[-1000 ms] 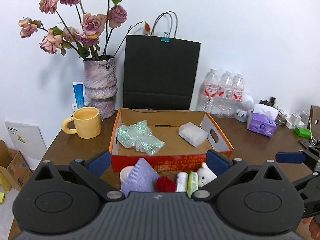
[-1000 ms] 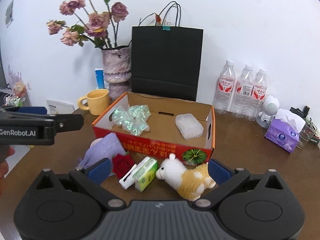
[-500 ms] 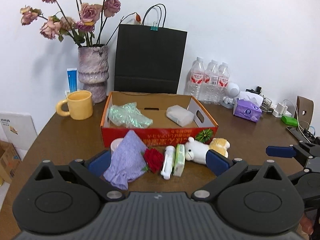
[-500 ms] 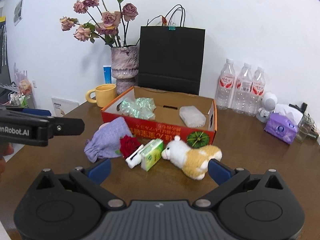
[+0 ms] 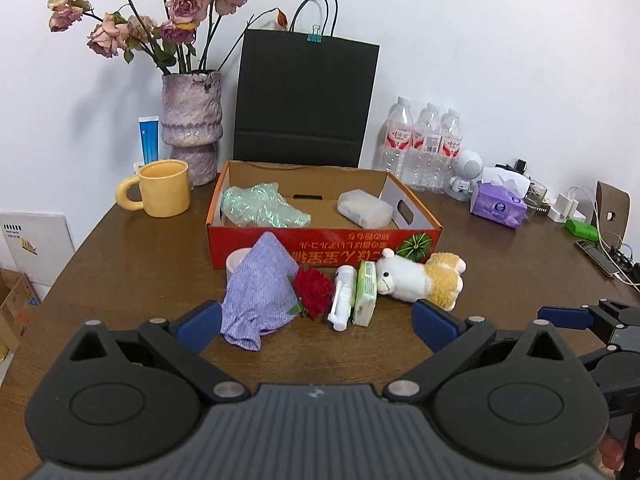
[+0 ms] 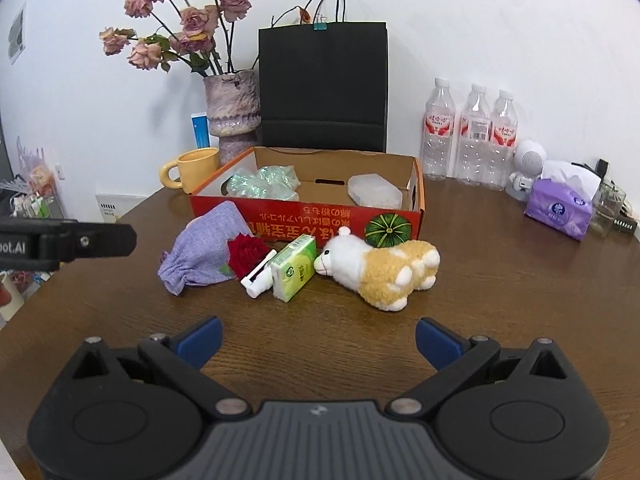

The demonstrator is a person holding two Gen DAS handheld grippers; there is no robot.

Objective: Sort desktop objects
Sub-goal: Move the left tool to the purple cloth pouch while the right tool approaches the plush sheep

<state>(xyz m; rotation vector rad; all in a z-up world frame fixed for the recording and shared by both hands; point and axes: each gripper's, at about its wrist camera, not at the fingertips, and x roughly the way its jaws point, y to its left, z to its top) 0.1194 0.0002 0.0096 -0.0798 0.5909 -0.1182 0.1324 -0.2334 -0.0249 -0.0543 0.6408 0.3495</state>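
Two handheld tools are held side by side, both pointing forward and hovering above the tabletop. The left tool has its two blue-tipped fingers spread wide apart with nothing between them, and the right tool is spread just as wide and equally empty. From the left tool's camera the right tool shows at the far right edge with its blue finger pointing leftward, while from the right tool's camera the left tool appears as a dark bar at the far left edge.
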